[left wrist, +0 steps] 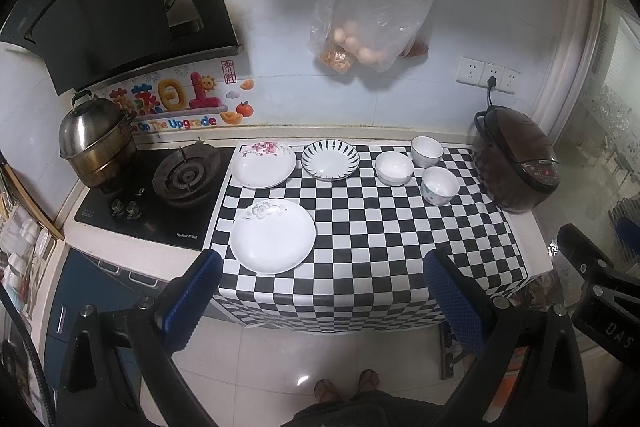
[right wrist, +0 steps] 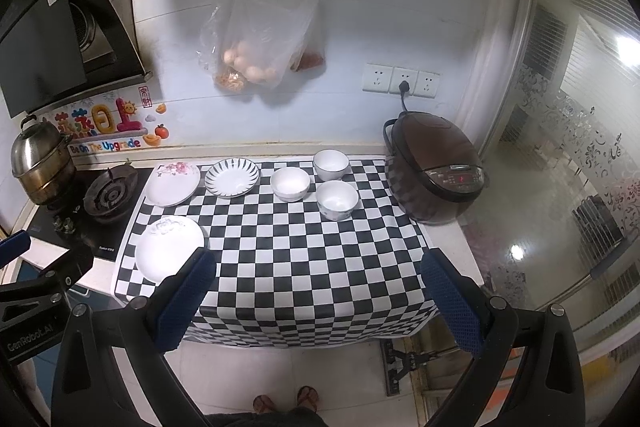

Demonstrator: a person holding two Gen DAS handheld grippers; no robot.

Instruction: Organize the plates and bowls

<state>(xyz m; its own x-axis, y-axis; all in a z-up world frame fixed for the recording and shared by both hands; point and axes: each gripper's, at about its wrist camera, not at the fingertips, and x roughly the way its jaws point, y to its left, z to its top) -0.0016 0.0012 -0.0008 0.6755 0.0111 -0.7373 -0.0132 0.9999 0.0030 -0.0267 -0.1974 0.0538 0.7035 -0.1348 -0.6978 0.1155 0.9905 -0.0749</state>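
Note:
Three plates lie on the checkered cloth [left wrist: 360, 227]: a large white plate [left wrist: 273, 237] at the front left, a pink-flowered plate [left wrist: 264, 164] behind it, and a blue-striped plate [left wrist: 330, 155] to its right. Three white bowls [left wrist: 394, 168] [left wrist: 427, 151] [left wrist: 439, 185] cluster at the back right. In the right wrist view they are the white plate [right wrist: 170, 247], flowered plate [right wrist: 173, 183], striped plate [right wrist: 232, 177] and bowls [right wrist: 289, 184] [right wrist: 330, 164] [right wrist: 337, 199]. My left gripper [left wrist: 324, 267] and right gripper [right wrist: 318, 269] are open, empty, held back from the counter's front edge.
A gas stove [left wrist: 186, 175] with a steel steamer pot [left wrist: 96, 143] stands at the left. A brown rice cooker [left wrist: 516, 163] stands at the right, plugged into wall sockets [left wrist: 490, 75]. A plastic bag of eggs [left wrist: 368, 27] hangs on the wall. A range hood [left wrist: 112, 3] overhangs the stove.

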